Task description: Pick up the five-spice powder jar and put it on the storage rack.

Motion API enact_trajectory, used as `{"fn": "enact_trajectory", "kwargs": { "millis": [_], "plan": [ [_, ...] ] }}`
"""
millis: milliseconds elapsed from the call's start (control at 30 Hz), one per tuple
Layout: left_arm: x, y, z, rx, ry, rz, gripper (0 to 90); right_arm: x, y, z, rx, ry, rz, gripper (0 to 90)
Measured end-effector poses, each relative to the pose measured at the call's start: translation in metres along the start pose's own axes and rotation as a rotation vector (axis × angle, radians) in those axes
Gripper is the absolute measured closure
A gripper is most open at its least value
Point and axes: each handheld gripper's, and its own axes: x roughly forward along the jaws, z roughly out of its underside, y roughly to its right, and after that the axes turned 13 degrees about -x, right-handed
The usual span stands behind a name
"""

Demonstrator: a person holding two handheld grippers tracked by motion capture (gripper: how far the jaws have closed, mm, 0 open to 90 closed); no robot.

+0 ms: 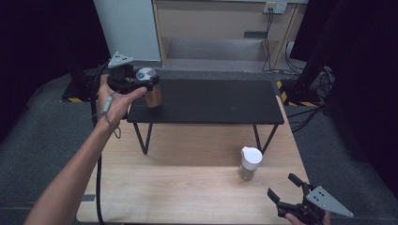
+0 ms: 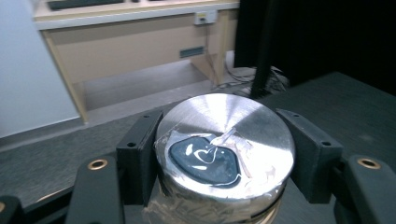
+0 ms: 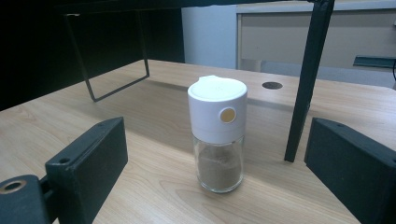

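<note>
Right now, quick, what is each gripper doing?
Left gripper: closed on the round silver-lidded jar.
Right gripper: open, holding nothing; the white-capped glass spice jar stands ahead.

Upright white-capped jar [image 3: 217,138] of brown powder on wooden surface [image 3: 140,186], apart from and between open tool [image 3: 219,186] jaws.

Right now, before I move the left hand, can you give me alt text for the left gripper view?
The left gripper is shut on a round jar with a brushed silver metal lid, one black jaw on each side of the lid. A dark blue patch under clear tape sits on the lid; behind it are a black raised shelf and a beige cabinet.
</note>
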Motion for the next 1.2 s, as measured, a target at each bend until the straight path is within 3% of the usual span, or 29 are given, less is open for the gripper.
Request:
{"fn": "enact_trajectory", "kwargs": {
  "millis": [67,333,567,1000,1200],
  "plan": [
    [0.008,-0.003,-0.001,-0.022,-0.001,-0.017,33.7,0.000,0.000,0.000,0.001,0.000,0.000,6.2],
    [0.024,-0.007,0.002,-0.043,-0.016,-0.064,33.7,0.000,0.001,0.001,0.007,0.003,-0.001,6.2],
    [0.030,-0.011,0.006,-0.061,-0.026,-0.070,33.8,0.000,0.001,0.001,0.008,0.003,-0.003,6.2],
    [0.034,-0.015,0.009,-0.040,-0.032,-0.053,33.4,0.000,0.002,0.001,0.009,0.002,-0.005,6.3],
    [0.029,-0.015,0.010,-0.090,0.012,-0.055,12.7,0.000,0.002,0.001,0.009,0.004,-0.006,6.3]
  ]
}}
